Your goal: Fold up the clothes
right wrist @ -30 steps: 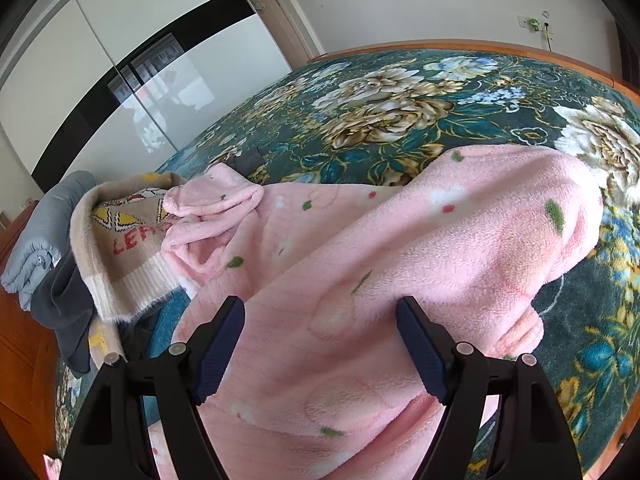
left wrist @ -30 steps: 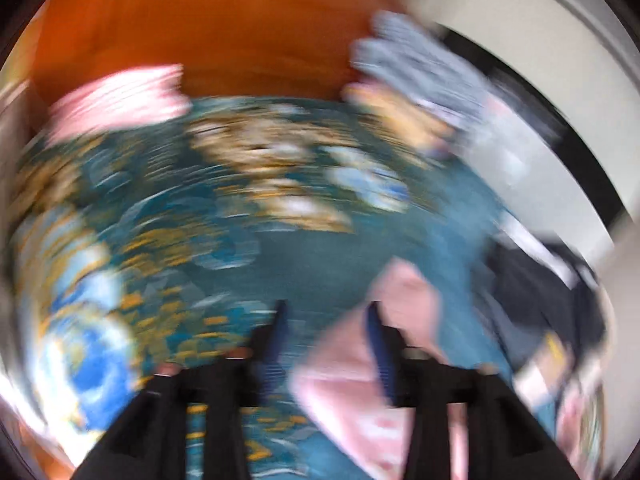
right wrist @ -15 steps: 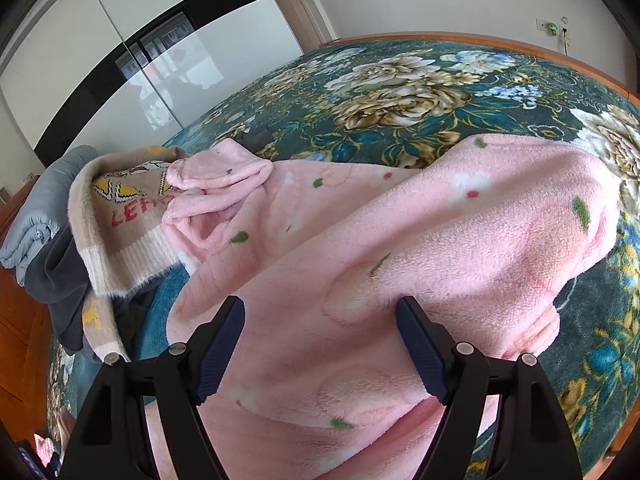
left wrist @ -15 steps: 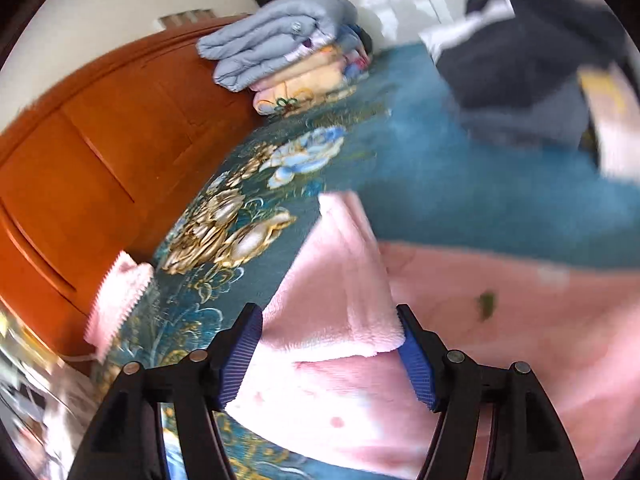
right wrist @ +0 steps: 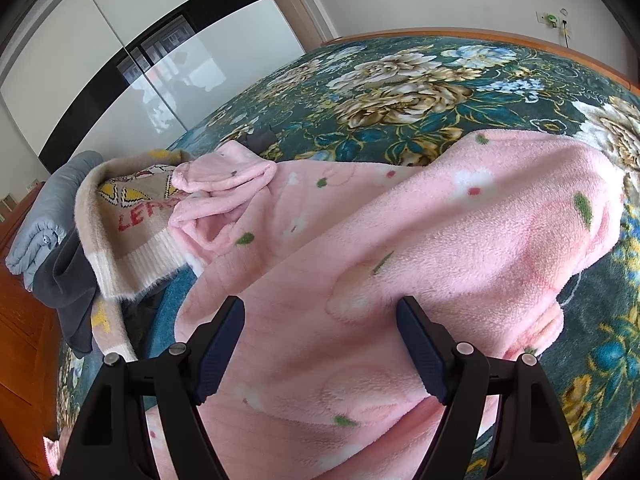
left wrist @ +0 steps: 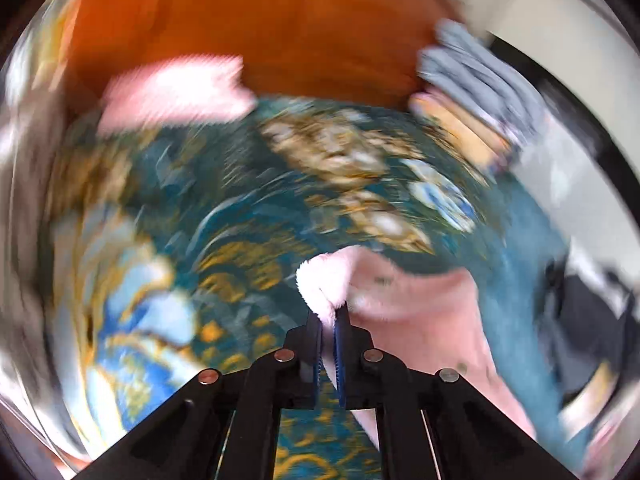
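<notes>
The left gripper has its two fingers pinched tight on a fluffy edge of the pink fleece garment. The right gripper hangs over the same pink cloth with fingers spread wide, holding nothing. The garment lies on the flowery green bedspread. Behind it sit a beige sweater and folded gray clothes.

Pink garment — fuzzy fleece cloth; headboard — glossy wood; sweater — knit
</notes>
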Motion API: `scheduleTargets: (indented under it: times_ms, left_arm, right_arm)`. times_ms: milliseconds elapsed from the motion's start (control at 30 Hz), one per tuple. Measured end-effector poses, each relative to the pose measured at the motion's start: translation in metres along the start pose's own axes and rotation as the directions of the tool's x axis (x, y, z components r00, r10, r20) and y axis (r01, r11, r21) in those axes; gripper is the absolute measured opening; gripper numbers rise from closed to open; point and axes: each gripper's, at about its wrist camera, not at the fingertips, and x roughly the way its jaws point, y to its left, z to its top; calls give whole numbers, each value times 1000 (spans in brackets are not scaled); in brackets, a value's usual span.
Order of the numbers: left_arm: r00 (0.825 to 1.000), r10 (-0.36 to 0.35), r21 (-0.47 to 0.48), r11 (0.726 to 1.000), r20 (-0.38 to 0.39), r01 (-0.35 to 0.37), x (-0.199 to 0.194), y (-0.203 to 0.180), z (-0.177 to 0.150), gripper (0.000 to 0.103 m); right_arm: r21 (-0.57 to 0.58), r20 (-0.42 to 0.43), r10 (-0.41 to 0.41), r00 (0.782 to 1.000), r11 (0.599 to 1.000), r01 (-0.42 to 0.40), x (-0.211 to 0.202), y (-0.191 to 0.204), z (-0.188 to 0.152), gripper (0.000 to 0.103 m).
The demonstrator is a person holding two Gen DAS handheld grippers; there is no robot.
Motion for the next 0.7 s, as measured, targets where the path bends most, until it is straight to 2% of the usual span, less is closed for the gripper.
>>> scheduleTargets:
  times_ms: [100, 200, 300, 367, 433, 600, 667, 700]
  left_arm:
    - [999, -21, -89, 996, -34, 18, 3, 15, -5, 5]
    - [999, -36, -107, 994, -17, 34, -3, 13, -8, 5]
    - [999, -47, -114, 992, 2, 47, -8, 9, -9, 5]
    - [998, -60, -126, 990, -4, 59, -9, 11, -8, 5]
    - [998, -67, -139, 988, -14, 65, -8, 13, -6, 5]
    - [999, -33, -125, 992, -16, 31, -15, 7, -8, 5]
    - [999, -35, -110, 993, -2, 35, -17, 2, -10, 5]
    - [999, -38, -108, 993, 4, 39, -18, 1, -10, 5]
  right_arm:
    - [-9, -3, 31, 1000, 999, -31, -2, 2, 1, 79]
    - [18, -6, 114, 994, 993, -113, -15, -2, 5, 79]
    - [54, 31, 211, 977, 976, -213, -46, -16, 10, 79]
    - [45, 48, 236, 971, 970, -238, -65, -31, 14, 79]
    - [32, 50, 214, 976, 976, -215, -80, -53, 17, 79]
    - [86, -20, 59, 998, 995, -57, -89, -130, 14, 79]
    - [121, -75, 51, 996, 992, -42, -79, -154, 7, 75]
    - [142, -106, 79, 991, 988, -63, -69, -161, 4, 69]
